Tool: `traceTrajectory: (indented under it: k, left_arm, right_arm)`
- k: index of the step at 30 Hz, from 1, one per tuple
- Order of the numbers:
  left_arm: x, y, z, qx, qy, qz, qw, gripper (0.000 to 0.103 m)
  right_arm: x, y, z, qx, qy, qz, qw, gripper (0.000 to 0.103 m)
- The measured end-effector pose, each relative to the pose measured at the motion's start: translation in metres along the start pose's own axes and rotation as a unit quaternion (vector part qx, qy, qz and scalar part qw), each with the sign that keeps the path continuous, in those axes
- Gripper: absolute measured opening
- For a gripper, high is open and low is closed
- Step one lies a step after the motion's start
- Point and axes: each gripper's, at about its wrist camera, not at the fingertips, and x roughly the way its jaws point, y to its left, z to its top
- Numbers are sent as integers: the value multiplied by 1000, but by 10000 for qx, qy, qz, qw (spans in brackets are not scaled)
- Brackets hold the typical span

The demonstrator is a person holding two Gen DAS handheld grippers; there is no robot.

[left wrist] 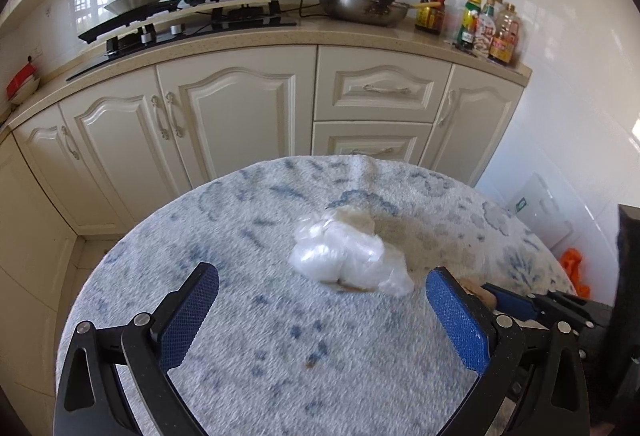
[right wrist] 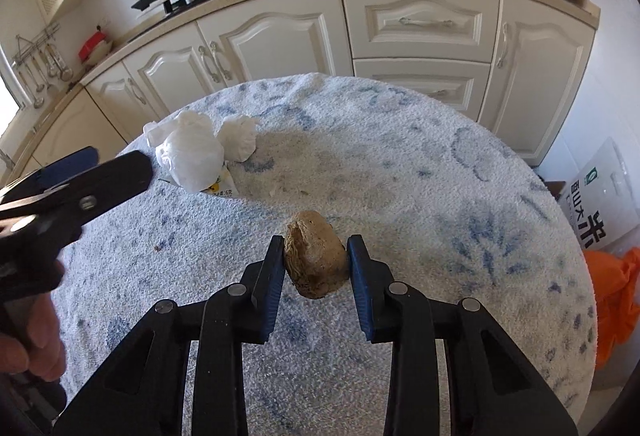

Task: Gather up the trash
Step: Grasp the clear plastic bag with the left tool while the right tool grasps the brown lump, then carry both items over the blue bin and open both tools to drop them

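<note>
While the left gripper (left wrist: 322, 310) hangs low over the round table (left wrist: 224, 220) with its jaws spread wide and nothing between them, the left wrist view shows a crumpled white plastic bag (left wrist: 346, 262) lying on the blue-patterned cloth just beyond the fingertips, toward one o'clock from the gap. Bare cloth runs from the bag to the table's far edge at twelve o'clock, where cream cabinets (left wrist: 240, 115) stand close behind. At three to four o'clock the right gripper (left wrist: 490, 295) reaches in, just beside the left's right finger. In the right wrist view, the right gripper (right wrist: 315, 260) pinches a brown lump of trash (right wrist: 315, 256), both blue pads pressed against its sides; whether the lump touches the cloth I cannot tell. The white bag (right wrist: 192, 155) and a wad of white paper (right wrist: 239, 137) sit together at ten to eleven o'clock, near the table's left edge, with the left gripper (right wrist: 96, 167) near them at nine o'clock. Open cloth spreads from twelve round to three o'clock, up to the rim (right wrist: 576, 236); past it at three to four o'clock sit a rice sack (right wrist: 600, 195) and an orange bag (right wrist: 616, 292).
</note>
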Motion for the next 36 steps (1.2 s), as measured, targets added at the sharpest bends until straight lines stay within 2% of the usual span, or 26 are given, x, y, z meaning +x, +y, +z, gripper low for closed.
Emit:
traceTrajectory:
  k: [2,4,6,7,9,15,20,21,25,36]
  left_arm:
    - [18,-5,7,16,88,-40,10000,102]
    - [39,-9,11,88,235,-35,9997,95]
    - [56,-9,13,2,444,-218,9988,60]
    - [61,-3,14,-157,535,-357,9978,60]
    - [60,4,16,-291,459,-464,9974,55]
    - [44,22,11,-424,191,-542,9974,53]
    - [13,29,4,-428,-165,-536,9975,53]
    - [4,27,0,-559,-35,-421,9975,53]
    - [-32,16,-13,-427,-291,-386,9979,53]
    - [-136,-27,-59,-66,-803,-683,9944,53]
  right_arm:
    - [-2,-2,2,34,-9,-4,10000,32]
    - [-4,-5,3,66,-19,-4,10000,32]
    - [-6,-6,3,70,-22,-4,10000,32]
    - [-7,-7,3,81,-27,-2,10000,32]
    - [-8,-10,2,108,-30,-3,9999,32]
    - [-15,-15,-4,198,-43,28,9998,32]
    - [-31,-11,-9,244,-143,38,9996,32]
    - [-36,-10,-10,249,-181,27,9995,32]
    - [-61,-8,-14,257,-358,9,9990,32]
    - [-155,1,-26,239,-1080,27,9939,32]
